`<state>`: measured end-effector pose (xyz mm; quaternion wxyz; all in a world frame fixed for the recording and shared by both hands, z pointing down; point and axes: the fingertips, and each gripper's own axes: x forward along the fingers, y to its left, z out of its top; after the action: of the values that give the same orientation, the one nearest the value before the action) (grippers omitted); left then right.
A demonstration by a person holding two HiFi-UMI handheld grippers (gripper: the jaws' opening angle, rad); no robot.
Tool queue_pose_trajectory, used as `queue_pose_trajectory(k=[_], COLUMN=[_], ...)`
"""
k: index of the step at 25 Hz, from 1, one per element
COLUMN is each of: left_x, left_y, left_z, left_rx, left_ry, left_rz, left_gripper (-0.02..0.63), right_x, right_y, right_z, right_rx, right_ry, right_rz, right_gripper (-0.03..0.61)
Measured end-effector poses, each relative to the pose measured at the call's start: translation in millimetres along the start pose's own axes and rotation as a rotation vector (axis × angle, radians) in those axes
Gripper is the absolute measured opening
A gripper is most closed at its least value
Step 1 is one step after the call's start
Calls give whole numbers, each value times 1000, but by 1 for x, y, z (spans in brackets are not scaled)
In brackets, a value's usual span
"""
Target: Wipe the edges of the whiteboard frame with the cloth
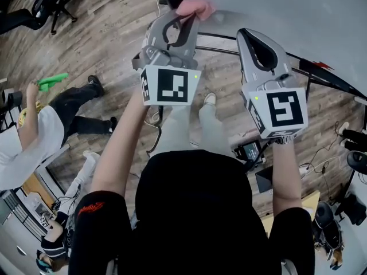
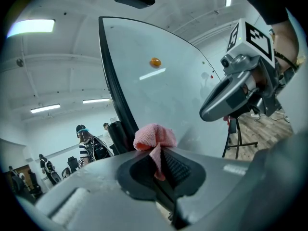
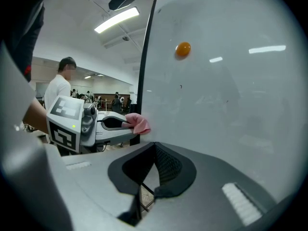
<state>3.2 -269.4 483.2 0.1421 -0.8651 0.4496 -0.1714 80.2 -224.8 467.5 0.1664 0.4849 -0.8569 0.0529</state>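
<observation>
The left gripper (image 1: 188, 19) reaches up to the near corner of the whiteboard (image 1: 287, 10) with a pink cloth (image 1: 195, 7) at its tip. From the head view the cloth is only a small bunch against the grey board. The left gripper view shows the hold itself: the jaws are closed tight on a hanging tail of the cloth (image 2: 155, 139), and the bunched part sits above them, right beside the black frame (image 2: 111, 81) where the frame meets the white surface. No view settles whether the cloth presses on the frame or merely lies against it.

The right gripper (image 1: 245, 34) is raised alongside, a little apart from the left one, and points at the board. Its own view shows its ribbed jaws brought together at the tip with nothing between them. That view also shows the left gripper (image 3: 96, 124) side-on, with the cloth (image 3: 138, 122) overlapping the line of the frame (image 3: 144, 57).

An orange round magnet (image 2: 155, 62) sits high on the board in both gripper views but is outside the head view. Only the head view shows the wooden floor (image 1: 114, 44) and a person in a white shirt (image 1: 26, 142) seated there.
</observation>
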Motion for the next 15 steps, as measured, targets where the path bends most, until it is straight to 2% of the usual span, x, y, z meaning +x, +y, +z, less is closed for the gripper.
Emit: queue_pose_trajectory(k=[15], left_x=[7], left_y=[-15], left_z=[-27], left_rx=[-13], left_ry=[52], left_rz=[-10], left_gripper=[17], right_x=[9], right_y=[-6], right_z=[-21], right_rx=[14], right_ry=[19], right_rz=[16], right_gripper=[2])
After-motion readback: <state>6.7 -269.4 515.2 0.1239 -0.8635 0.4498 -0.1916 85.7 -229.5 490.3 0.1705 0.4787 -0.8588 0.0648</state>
